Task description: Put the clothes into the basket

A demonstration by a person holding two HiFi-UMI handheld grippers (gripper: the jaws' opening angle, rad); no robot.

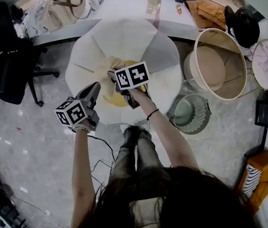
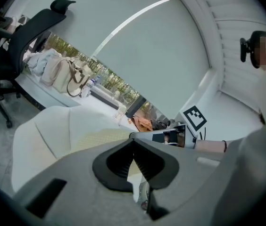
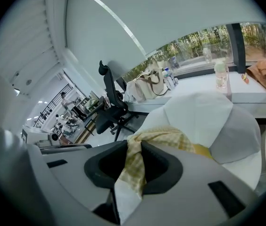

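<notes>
Yellow checked cloth (image 3: 173,136): bunched, lifted at one end above the white cushioned seat (image 1: 124,42); its yellow lower part lies near the seat's front edge.
Long axis: a narrow strip runs through the jaws along the gripper's own line, pointing away towards the seat.
Right gripper (image 3: 135,147): clenched on this strip of the cloth.
Left gripper (image 2: 133,142): jaws pressed together, nothing between them; it is just beside the right one, apart from the cloth.
Cream basket (image 1: 234,65): on the floor, right of the seat, well apart from the cloth.
Wire basket (image 1: 200,122): smaller, near the seat's right front.
Floor (image 1: 34,141): grey, speckled.
Room: white counter (image 1: 124,6) under the window, with bags (image 1: 65,4) and an orange cloth (image 1: 205,11); black office chair (image 1: 10,56) at the left.
</notes>
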